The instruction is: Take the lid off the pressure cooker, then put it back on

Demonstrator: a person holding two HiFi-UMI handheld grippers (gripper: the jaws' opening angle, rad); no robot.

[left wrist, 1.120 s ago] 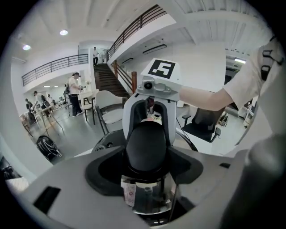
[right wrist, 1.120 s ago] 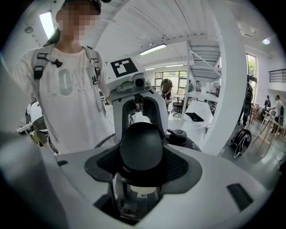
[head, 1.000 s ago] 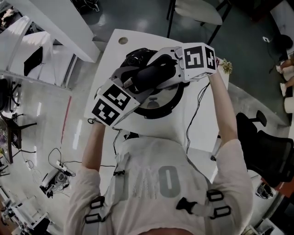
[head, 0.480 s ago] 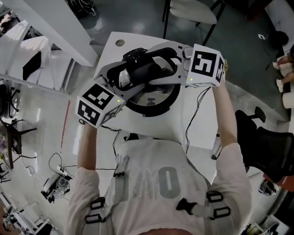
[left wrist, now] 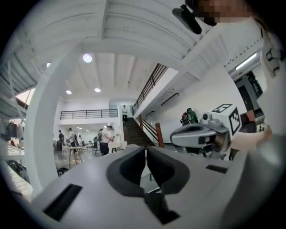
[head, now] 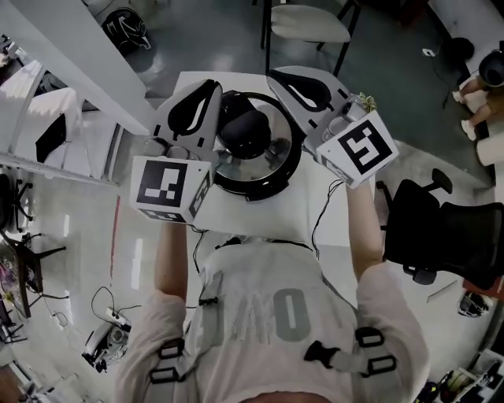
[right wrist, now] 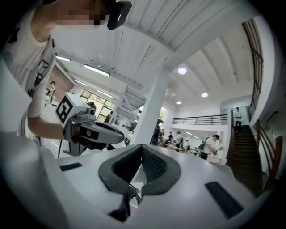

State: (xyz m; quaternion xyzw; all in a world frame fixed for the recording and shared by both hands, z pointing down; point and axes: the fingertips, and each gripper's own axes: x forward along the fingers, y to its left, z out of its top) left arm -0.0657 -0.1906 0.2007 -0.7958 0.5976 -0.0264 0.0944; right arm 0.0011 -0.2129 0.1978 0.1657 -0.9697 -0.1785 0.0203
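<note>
The pressure cooker (head: 256, 161) stands on the white table (head: 335, 216), its steel lid with the black handle (head: 246, 130) sitting on top. My left gripper (head: 211, 83) is raised to the left of the cooker and my right gripper (head: 276, 76) to its right, both pointing level and away from me. Neither touches the lid. Both pairs of jaws have just been closing. In the left gripper view my left gripper (left wrist: 146, 150) has its pads together on nothing, and so does my right gripper (right wrist: 142, 147) in its own view. Each view shows the other gripper beside it.
A chair (head: 307, 24) stands beyond the table and a black office chair (head: 441, 236) to its right. A black cable (head: 321, 220) runs over the table's near right edge. White shelving (head: 63, 55) borders the left. People stand far off in the hall.
Both grippers have come up off the lid's black handle, swung apart to either side of the cooker and tipped to level. Their jaws are now together. The lid has stayed on the cooker.
</note>
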